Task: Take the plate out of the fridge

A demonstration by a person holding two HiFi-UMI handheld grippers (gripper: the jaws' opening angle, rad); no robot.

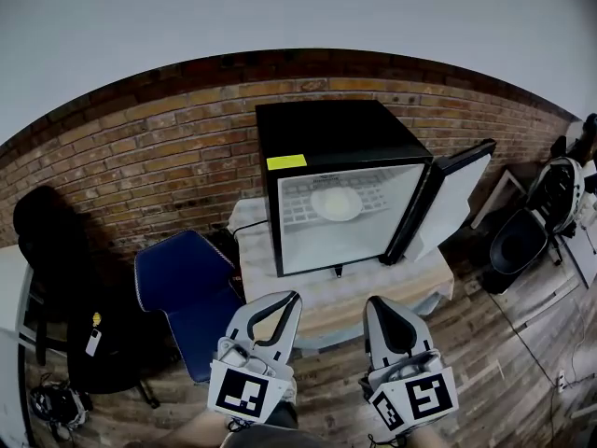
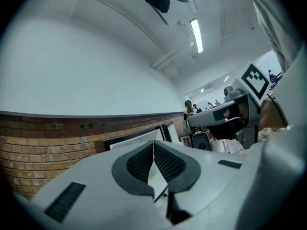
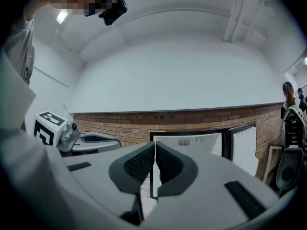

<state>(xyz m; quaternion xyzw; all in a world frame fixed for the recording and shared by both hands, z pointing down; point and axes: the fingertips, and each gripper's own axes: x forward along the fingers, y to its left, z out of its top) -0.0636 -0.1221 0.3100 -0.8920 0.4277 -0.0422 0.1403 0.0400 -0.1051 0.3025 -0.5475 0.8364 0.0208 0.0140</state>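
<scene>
Round white plate (image 1: 336, 203) lies flat on the wire shelf (image 1: 294, 215) inside the black mini fridge (image 1: 326, 129), whose door (image 1: 457, 199) stands open to the right. The plate is straight ahead and well apart, about midway between left gripper (image 1: 284, 299) and right gripper (image 1: 378, 304). Both pairs of fingers (image 2: 139, 164) are clenched on nothing. Judgement: neither hand is nearer, and the round plate has no long axis.

Head view dim, colours muted; the open fridge (image 1: 326, 245) interior glows white and washes out detail. Brick wall (image 1: 140, 157) darkens toward the left. Strip light (image 2: 195, 35) glares in left gripper view. Heavy fisheye bending, black corners in both gripper views.
</scene>
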